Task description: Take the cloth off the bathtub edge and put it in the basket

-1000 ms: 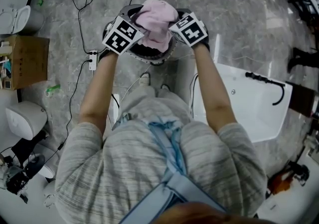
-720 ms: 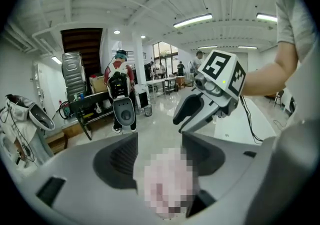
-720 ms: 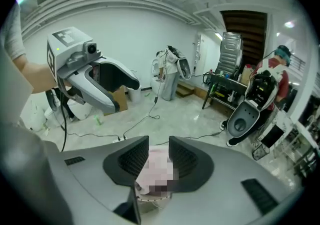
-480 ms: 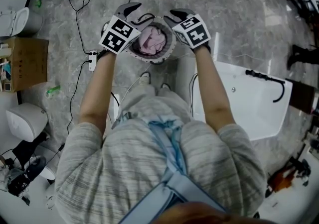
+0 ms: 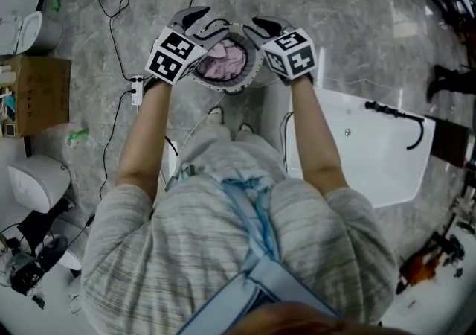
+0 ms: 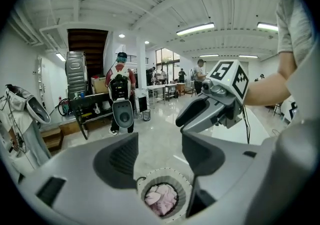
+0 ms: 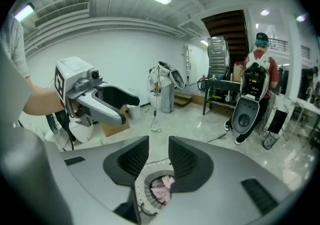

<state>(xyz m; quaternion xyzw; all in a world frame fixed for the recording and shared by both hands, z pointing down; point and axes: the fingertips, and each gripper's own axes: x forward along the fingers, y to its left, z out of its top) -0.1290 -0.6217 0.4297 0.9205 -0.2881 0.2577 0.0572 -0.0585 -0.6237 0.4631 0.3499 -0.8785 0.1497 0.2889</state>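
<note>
Bright, even light all round, coming off the ceiling tube lamps overhead, one blown out white in the right gripper view. The marble floor is glossy and throws pale glare patches; the white bathtub shines too. Shadows are soft and faint, the pink cloth shaded inside the basket. Both gripper views bulge fisheye-style, black at the corners, near foreground soft; the head view is crisp

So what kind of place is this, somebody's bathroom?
Probably not a home bathroom; more likely a big workshop or test hall. A white bathtub and a toilet stand loose on a marble-look floor crossed by cables, and strip lights hang over distant worktables.
</note>
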